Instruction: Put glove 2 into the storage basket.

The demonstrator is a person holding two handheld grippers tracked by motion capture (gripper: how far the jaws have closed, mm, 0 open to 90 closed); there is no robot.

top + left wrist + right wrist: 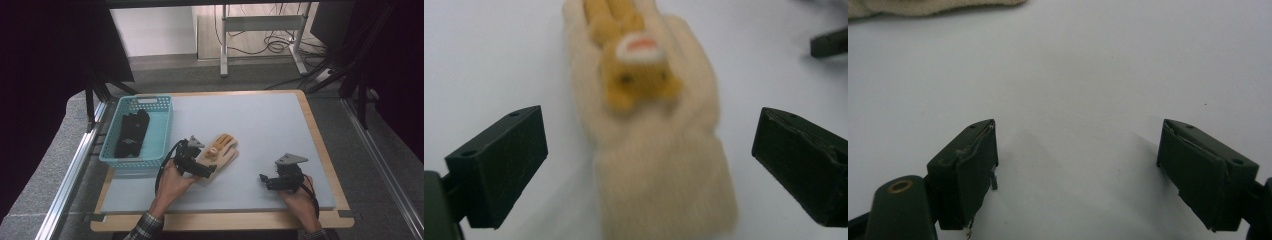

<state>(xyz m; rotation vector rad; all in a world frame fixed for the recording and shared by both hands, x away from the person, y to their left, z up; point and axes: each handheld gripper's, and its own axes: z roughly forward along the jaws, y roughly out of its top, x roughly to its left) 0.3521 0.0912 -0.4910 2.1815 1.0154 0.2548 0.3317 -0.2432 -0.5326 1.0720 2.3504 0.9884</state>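
A cream knitted glove (pixel 219 152) with yellow fingers and a small yellow animal patch lies flat on the pale grey mat. My left gripper (pixel 200 169) stands open at the glove's cuff end. In the left gripper view the cuff (pixel 659 185) lies between the two spread jaws, which do not touch it. My right gripper (pixel 265 181) rests open near the mat's front right, apart from the glove. The right gripper view has bare mat between its jaws and the glove's edge (pixel 933 7) at the top left.
A turquoise plastic basket (pixel 161 131) stands at the mat's left side with a dark glove (pixel 131 131) inside. The mat lies on a wooden board (pixel 320 135). Beyond the table are desk legs (pixel 224 45) and cables on the floor.
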